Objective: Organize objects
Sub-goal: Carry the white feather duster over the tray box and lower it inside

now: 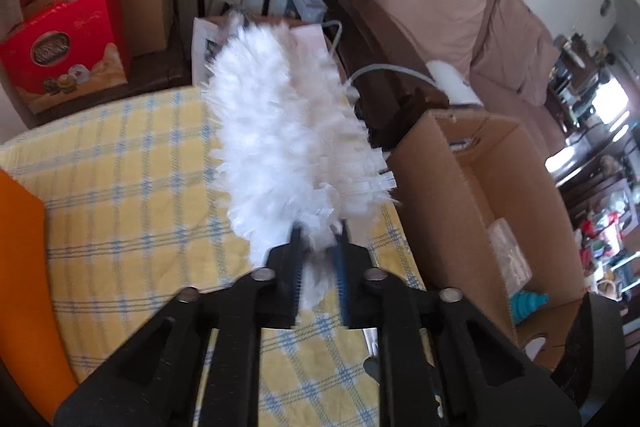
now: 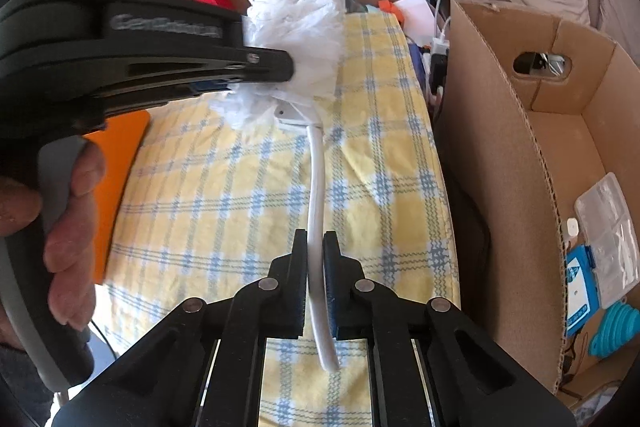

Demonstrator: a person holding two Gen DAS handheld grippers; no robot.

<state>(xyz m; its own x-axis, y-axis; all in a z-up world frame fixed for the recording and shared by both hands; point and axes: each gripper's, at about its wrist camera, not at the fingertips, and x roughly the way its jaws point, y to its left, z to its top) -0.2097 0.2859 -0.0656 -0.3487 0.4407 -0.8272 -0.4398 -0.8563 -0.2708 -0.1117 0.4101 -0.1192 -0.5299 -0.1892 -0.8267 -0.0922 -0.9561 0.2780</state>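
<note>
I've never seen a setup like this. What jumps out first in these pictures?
A big fluffy white duster held over a yellow checked tablecloth: the left tongs pinch its fluffy head, the right tongs clamp its thin white handle. Just right of the table stands an open cardboard box with a few small items at the bottom.

**Two wrist fisheyes, both angled down over the checked worktop**

Left wrist view looks along the left tongs (image 1: 318, 247), close behind the white duster (image 1: 288, 131), worktop (image 1: 120, 167) below. Right wrist view looks along the right tongs (image 2: 314, 259), duster head ahead, left tongs crossing from the left. Both share duster, worktop, cardboard box (image 1: 460, 187) right of the tongs.
</note>
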